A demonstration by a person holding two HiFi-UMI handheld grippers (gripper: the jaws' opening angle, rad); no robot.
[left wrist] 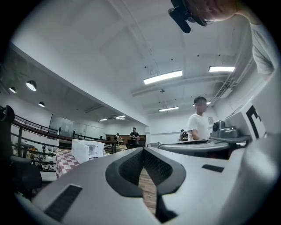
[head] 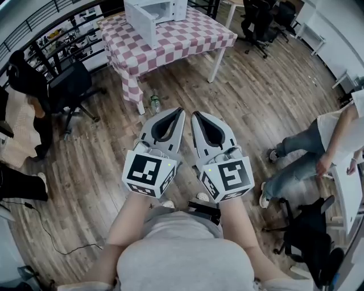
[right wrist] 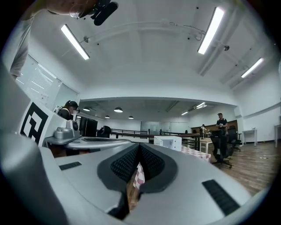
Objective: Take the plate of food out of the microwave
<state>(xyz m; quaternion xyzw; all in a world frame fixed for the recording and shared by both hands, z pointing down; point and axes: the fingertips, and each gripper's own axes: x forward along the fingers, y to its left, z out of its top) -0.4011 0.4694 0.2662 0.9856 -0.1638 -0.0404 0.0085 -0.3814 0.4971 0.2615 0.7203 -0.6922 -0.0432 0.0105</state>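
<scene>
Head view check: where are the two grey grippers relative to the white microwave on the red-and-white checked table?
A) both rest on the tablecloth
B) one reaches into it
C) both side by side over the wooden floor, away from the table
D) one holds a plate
C: the left gripper and right gripper sit side by side, jaws together and empty, over the wooden floor, well short of the red-and-white checked table that carries the white microwave.

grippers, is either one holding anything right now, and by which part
Nothing is held: the left gripper and the right gripper both have their jaws together and empty, away from the microwave.
</scene>
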